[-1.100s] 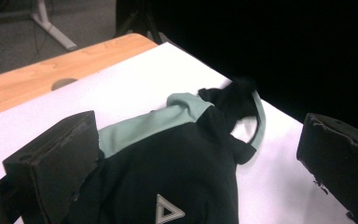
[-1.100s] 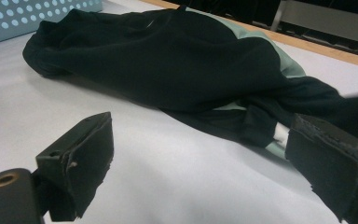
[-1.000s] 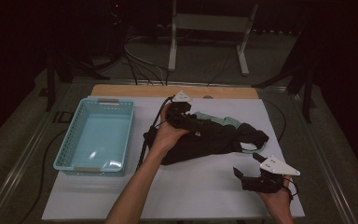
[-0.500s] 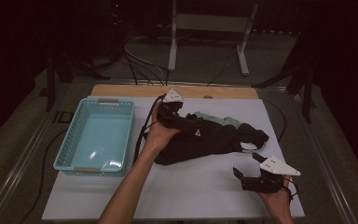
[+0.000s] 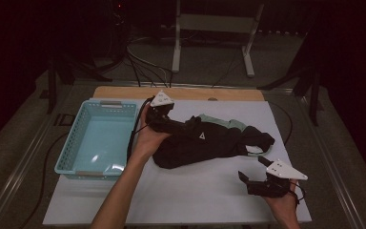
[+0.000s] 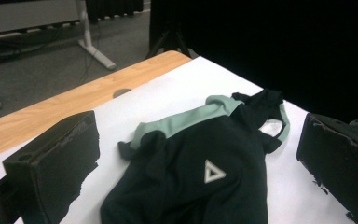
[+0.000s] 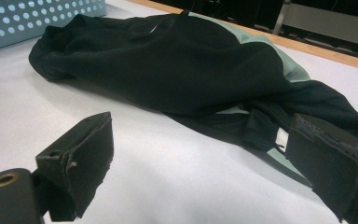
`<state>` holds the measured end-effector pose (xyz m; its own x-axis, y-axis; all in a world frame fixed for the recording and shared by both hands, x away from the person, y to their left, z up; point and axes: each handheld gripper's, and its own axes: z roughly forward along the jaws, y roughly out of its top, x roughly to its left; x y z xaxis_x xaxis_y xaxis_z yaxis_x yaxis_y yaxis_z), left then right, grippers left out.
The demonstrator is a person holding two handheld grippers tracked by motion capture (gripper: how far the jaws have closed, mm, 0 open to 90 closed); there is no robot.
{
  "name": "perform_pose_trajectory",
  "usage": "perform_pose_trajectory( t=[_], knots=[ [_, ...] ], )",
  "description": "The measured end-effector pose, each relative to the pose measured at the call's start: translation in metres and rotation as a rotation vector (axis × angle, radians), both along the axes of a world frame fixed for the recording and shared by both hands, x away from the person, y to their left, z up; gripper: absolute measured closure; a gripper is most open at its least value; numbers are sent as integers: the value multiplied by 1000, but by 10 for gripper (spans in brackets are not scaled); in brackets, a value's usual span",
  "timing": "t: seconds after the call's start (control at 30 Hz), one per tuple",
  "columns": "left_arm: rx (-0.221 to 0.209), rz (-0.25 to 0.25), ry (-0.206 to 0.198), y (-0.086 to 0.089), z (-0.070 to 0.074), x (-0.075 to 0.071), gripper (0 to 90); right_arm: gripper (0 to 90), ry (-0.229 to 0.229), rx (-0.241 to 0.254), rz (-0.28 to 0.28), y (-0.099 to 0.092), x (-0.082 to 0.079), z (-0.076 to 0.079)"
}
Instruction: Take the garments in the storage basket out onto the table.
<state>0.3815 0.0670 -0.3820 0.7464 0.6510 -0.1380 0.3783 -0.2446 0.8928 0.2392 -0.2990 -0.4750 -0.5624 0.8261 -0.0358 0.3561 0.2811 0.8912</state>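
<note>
A black garment with mint-green trim and a small white triangle logo lies crumpled in the middle of the white table. My left gripper sits at the garment's far-left end, held from below by a hand. In the left gripper view this gripper stands open, its jaws wide apart with the garment lying beyond and between them. My right gripper rests open near the front right, just short of the garment's mint-edged end. In the right gripper view its jaws frame bare table and the garment.
A light blue perforated basket stands on the table's left, its wall also seen in the right gripper view. A wooden strip runs along the far edge. Cables and a metal stand foot lie on the floor behind.
My left gripper and hand have drawn back and to the left, from over the garment's middle to its far-left end. The right gripper has stayed put.
</note>
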Motion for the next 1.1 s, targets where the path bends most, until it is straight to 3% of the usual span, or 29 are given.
perform_pose_trajectory(
  t=[0.4, 1.1],
  knots=[
    [11, 51, -19, 41, -5, -16, 0, 76, 0, 3, 1, 1, 0, 0],
    [8, 162, -68, 107, -17, -60, 1, 76, -5, 9, 5, 2, 0, 0]
  ],
)
